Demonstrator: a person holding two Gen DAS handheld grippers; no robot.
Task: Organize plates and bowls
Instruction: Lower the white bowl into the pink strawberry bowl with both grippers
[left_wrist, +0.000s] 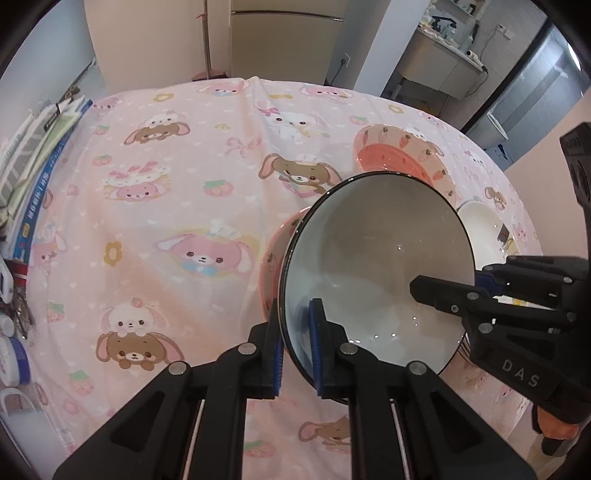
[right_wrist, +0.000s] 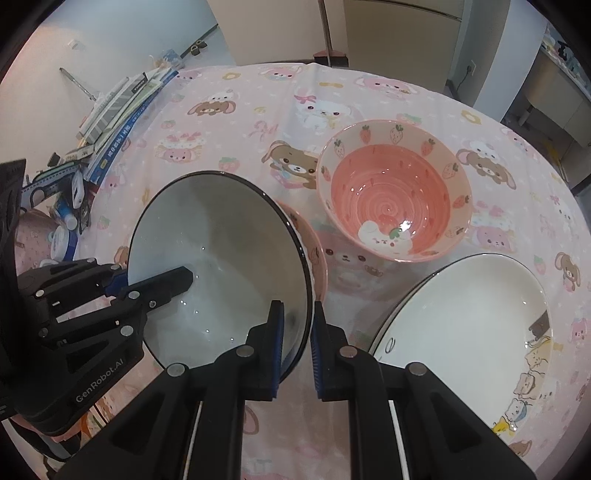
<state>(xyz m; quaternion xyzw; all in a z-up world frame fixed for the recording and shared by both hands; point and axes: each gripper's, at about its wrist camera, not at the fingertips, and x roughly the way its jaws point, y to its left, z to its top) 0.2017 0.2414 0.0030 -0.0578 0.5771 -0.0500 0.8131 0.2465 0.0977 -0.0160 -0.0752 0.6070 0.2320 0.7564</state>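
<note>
A white bowl with a dark rim (left_wrist: 376, 266) (right_wrist: 221, 266) is held by both grippers at opposite sides of its rim. My left gripper (left_wrist: 297, 347) (right_wrist: 151, 284) is shut on its rim. My right gripper (right_wrist: 297, 343) (left_wrist: 443, 291) is shut on the other side of the rim. Under the bowl sits a pink bowl (left_wrist: 271, 266) (right_wrist: 314, 254), mostly hidden. A pink strawberry bowl (right_wrist: 393, 192) (left_wrist: 399, 155) stands upright beyond. A white plate with cartoon animals (right_wrist: 469, 321) (left_wrist: 484, 229) lies to the right.
The table has a pink cartoon-bunny cloth (left_wrist: 166, 221) (right_wrist: 258, 110). Books and small items (left_wrist: 33, 166) (right_wrist: 118, 107) are piled along its left edge. A fridge (left_wrist: 284, 37) and a counter (left_wrist: 439, 62) stand beyond the table.
</note>
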